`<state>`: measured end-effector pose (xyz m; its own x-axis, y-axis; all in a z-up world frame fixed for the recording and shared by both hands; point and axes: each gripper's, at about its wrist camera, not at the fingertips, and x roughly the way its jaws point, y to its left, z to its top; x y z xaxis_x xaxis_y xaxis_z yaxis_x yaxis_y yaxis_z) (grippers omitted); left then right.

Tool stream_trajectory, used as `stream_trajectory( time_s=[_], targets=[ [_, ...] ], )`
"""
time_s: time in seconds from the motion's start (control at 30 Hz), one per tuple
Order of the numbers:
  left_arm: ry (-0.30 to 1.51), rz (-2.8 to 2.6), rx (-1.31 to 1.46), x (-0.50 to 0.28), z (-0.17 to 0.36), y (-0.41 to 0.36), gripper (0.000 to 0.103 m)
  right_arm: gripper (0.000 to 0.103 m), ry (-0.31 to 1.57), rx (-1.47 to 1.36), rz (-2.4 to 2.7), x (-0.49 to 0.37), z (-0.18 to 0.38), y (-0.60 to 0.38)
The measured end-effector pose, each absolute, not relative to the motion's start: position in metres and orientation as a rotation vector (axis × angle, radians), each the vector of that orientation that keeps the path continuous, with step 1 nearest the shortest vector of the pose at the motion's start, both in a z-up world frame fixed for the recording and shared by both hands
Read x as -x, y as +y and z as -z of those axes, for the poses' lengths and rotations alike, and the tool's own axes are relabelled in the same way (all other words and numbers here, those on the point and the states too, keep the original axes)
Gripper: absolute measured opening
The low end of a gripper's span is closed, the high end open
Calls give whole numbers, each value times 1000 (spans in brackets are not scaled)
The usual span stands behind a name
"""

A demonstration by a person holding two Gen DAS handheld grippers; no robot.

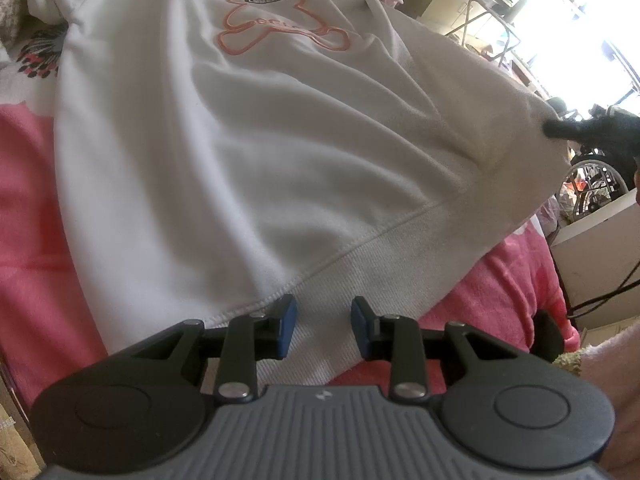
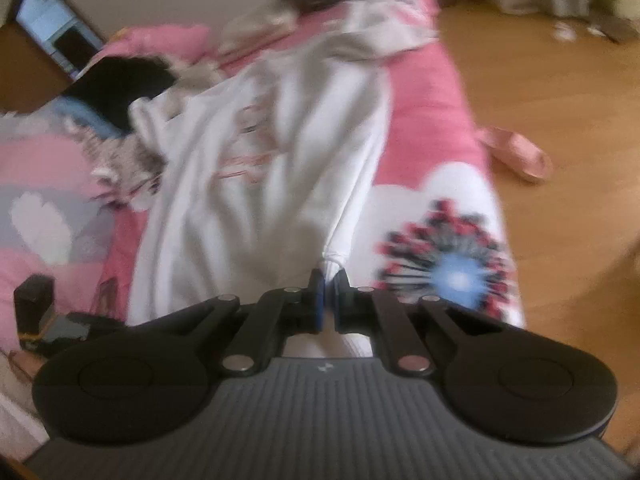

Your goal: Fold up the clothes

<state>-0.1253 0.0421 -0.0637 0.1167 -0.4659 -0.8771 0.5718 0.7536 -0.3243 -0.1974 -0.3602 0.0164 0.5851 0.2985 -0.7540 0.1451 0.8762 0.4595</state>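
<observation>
Here, what I saw from the rig:
Sweatshirt: the white sweatshirt lay spread on the pink bedspread, its ribbed hem toward the near edge of the bed and its pink bear outline facing up.
Left gripper: my left gripper hung over the hem with jaws apart; I could not tell whether the blue pads touched cloth.
Right gripper: my right gripper was clenched on a pinch of the sweatshirt's edge, near the bed's right edge.
Floor: a pink slipper lay on the wood beside the bed.
</observation>
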Motion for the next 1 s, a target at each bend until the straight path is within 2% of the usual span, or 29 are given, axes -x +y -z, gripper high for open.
stream_trajectory(
  time_s=[0.23, 0.47, 0.63, 0.77, 1.0],
  targets=[
    [1241, 759, -110, 126, 62, 41, 32, 2, 1053, -555, 70, 203, 27, -403],
    [1248, 760, -114, 127, 62, 42, 32, 5, 1126, -515, 104, 195, 61, -400],
    [1265, 773, -90, 128, 61, 47, 32, 8, 1171, -425, 202, 196, 50, -402],
    [1279, 799, -59, 130, 57, 51, 32, 12, 1093, -372, 142, 196, 24, -399],
    [1247, 838, -8, 131, 41, 58, 33, 12, 1056, -378, -257, 159, 14, -341]
  ],
)
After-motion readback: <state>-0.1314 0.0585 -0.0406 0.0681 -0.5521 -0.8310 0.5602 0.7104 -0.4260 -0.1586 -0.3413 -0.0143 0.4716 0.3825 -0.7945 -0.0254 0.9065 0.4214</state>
